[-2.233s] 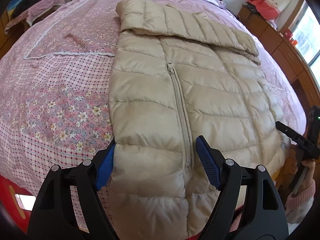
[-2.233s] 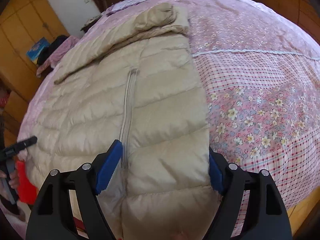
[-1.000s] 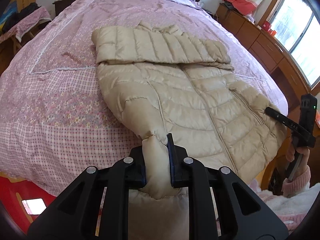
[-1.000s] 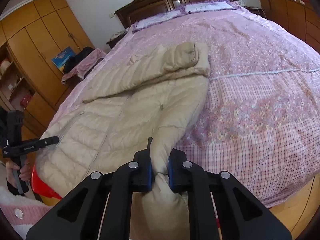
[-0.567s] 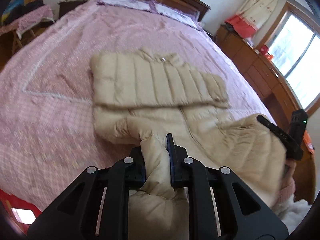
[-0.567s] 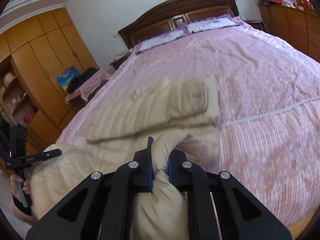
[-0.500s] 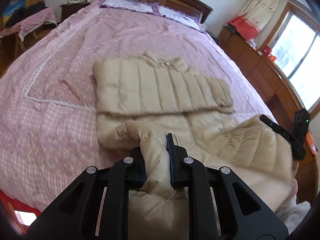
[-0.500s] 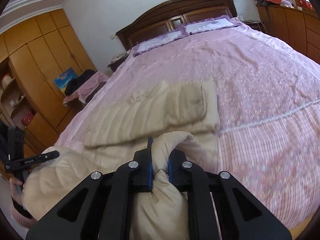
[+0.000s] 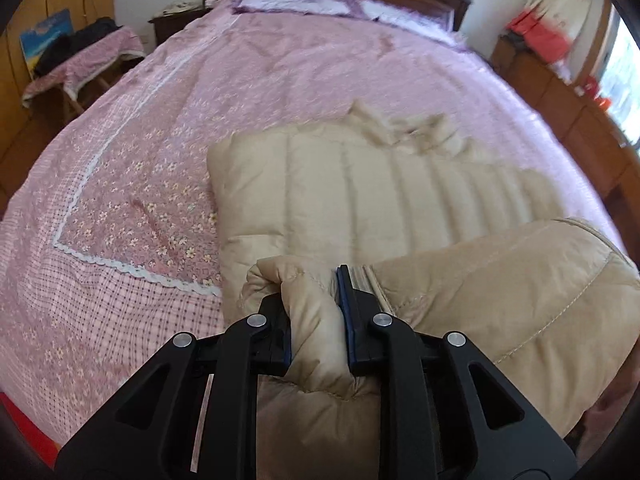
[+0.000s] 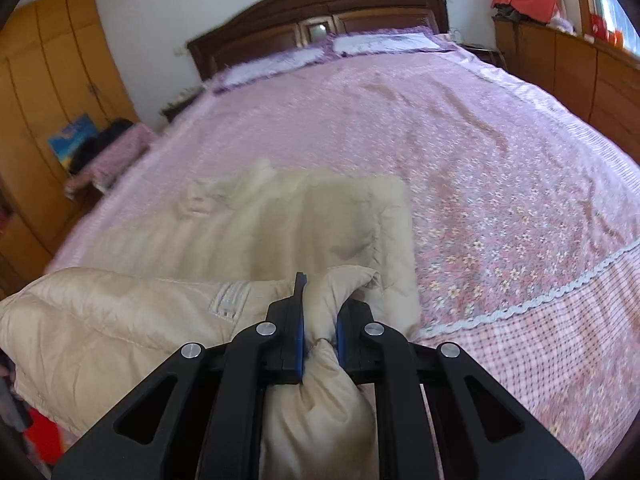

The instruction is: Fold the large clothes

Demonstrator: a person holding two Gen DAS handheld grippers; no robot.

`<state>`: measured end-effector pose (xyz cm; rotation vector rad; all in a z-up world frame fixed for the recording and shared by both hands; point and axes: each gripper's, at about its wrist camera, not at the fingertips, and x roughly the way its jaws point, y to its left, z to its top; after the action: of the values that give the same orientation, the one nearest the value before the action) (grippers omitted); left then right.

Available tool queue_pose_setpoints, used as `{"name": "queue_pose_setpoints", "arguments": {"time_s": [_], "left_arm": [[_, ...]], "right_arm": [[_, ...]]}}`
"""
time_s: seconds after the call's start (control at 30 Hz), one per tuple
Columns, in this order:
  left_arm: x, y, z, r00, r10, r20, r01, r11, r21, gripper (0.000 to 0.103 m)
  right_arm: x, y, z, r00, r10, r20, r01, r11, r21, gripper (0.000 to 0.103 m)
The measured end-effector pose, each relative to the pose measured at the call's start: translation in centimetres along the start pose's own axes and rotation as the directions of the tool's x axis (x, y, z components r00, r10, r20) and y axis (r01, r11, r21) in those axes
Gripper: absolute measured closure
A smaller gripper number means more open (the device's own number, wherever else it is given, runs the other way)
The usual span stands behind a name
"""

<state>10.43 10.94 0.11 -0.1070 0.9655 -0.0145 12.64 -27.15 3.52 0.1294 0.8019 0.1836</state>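
A beige puffer jacket [image 9: 360,192] lies on the pink floral bed [image 9: 280,72], its sleeves folded across the chest. My left gripper [image 9: 313,298] pinches a bunch of the jacket's bottom hem; its jaws are opening slightly, with the fabric still pressed between the blue pads. My right gripper [image 10: 322,304] is shut on the hem's other corner of the jacket [image 10: 320,224]. The lifted lower half arches between the two grippers and hangs over the folded upper part, hiding the zipper front. Neither gripper shows in the other's view.
The bed's dark wooden headboard [image 10: 320,8] and pillows [image 9: 296,2] are at the far end. A stool draped in pink cloth [image 9: 80,60] stands left of the bed, near wooden wardrobes [image 10: 48,100]. Low wooden cabinets [image 10: 560,64] run along the right side.
Both grippers have carried the jacket's hem up and forward over its body toward the collar. The lower half now arches above the folded sleeves, and the fabric hides the other gripper.
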Motion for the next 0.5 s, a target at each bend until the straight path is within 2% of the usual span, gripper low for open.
{"name": "queue_pose_setpoints", "arguments": {"time_s": [0.13, 0.3, 0.4, 0.47, 0.5], "left_arm": [[2.7, -0.6, 0.0, 0.998, 0.056, 0.004, -0.056, 0.998, 0.037, 0.082], [1.3, -0.5, 0.3, 0.999, 0.037, 0.010, -0.037, 0.998, 0.041, 0.078], [-1.8, -0.2, -0.2, 0.999, -0.005, 0.046, 0.002, 0.998, 0.059, 0.064], [-4.3, 0.5, -1.2, 0.995, -0.067, 0.067, 0.063, 0.996, 0.057, 0.048], [-5.1, 0.7, -1.6, 0.995, -0.067, 0.076, 0.063, 0.997, 0.054, 0.031]], "right_arm": [[3.2, -0.8, -0.8, 0.998, -0.027, -0.056, 0.028, 1.000, 0.014, 0.090], [4.2, -1.1, -0.9, 0.997, -0.033, -0.076, 0.036, 0.999, 0.036, 0.089], [4.2, -1.1, -0.9, 0.996, -0.033, -0.082, 0.037, 0.999, 0.040, 0.088], [4.2, -1.2, -0.7, 0.996, -0.031, -0.084, 0.035, 0.998, 0.046, 0.088], [4.2, -1.2, -0.6, 0.996, -0.029, -0.085, 0.034, 0.998, 0.052, 0.088]]}}
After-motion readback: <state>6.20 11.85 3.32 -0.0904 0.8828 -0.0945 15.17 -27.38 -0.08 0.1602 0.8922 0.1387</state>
